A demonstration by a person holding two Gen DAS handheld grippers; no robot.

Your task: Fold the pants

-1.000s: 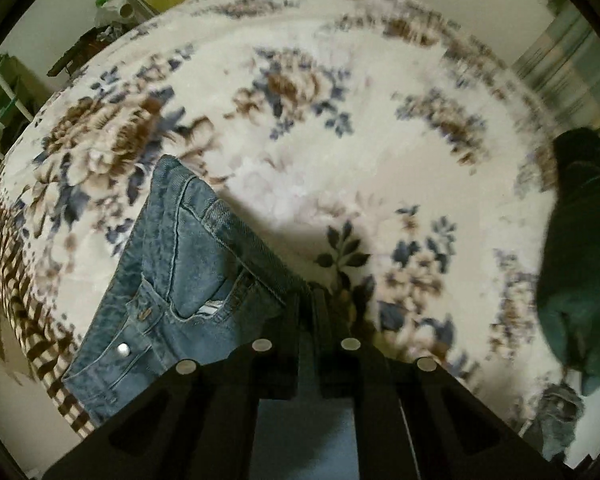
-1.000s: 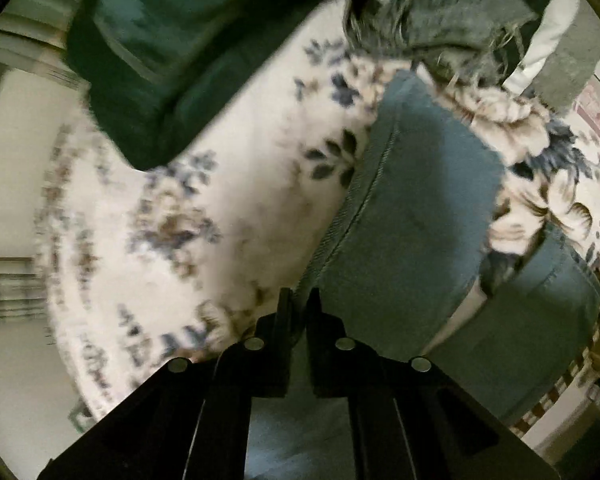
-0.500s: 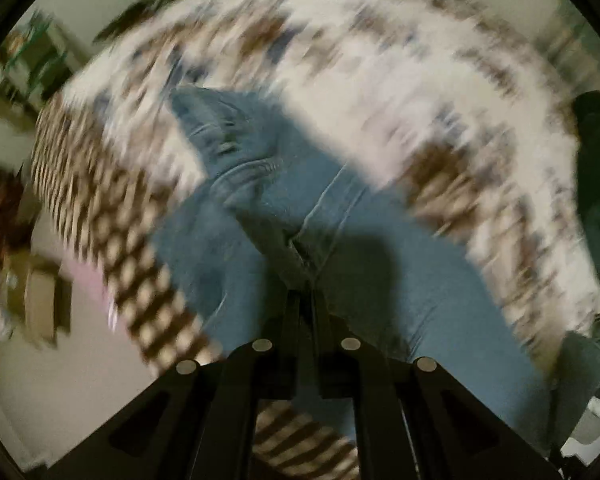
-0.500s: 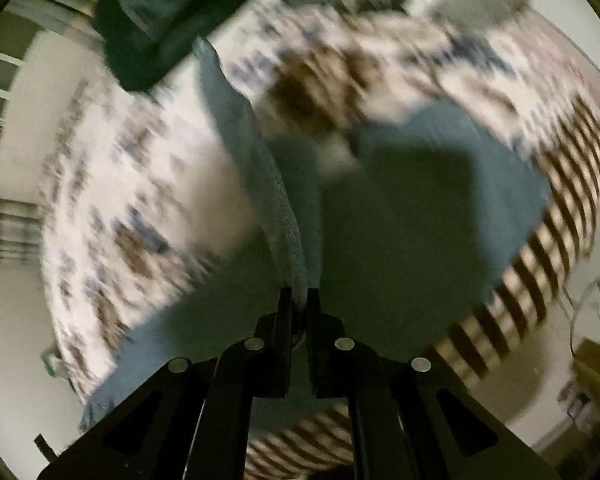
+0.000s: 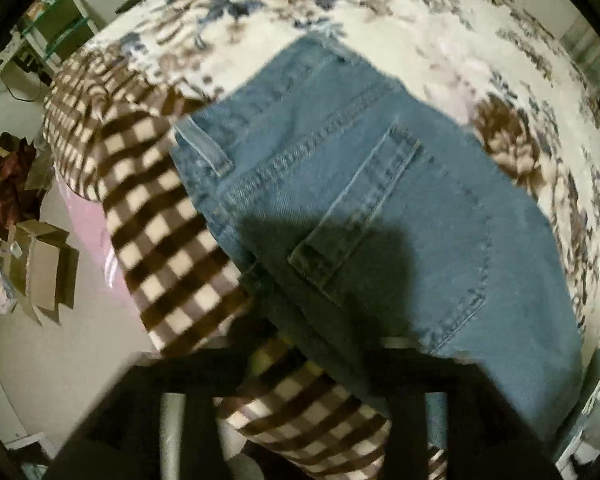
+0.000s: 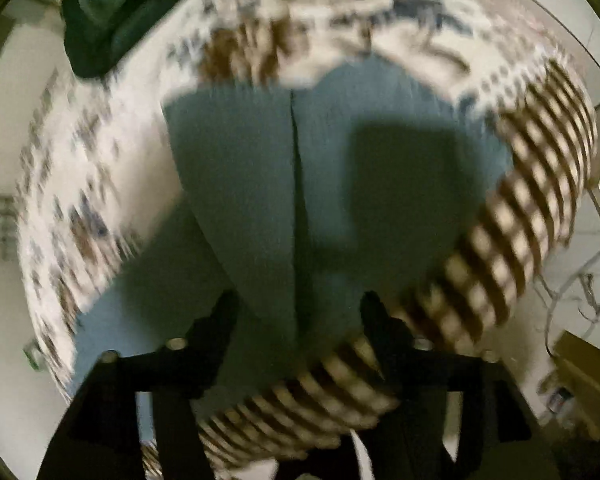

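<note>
Both tongs, left (image 5: 312, 344) and right (image 6: 300, 320), have opened; jeans (image 5: 372, 184) lie released.

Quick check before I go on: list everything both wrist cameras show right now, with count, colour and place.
jeans: one pair, blue denim, lying flat on the bed near its edge, back pocket up.
blanket: one, cream with brown and blue flowers, checked brown border hanging over the bed edge.
dark green garment: one, at the far side of the bed.
cardboard boxes: a few, brown, on the floor beside the bed.
shelf: one, white and green, by the wall.
left gripper: black, open, over the jeans' near edge.
right gripper: black, open, over the jeans.
</note>
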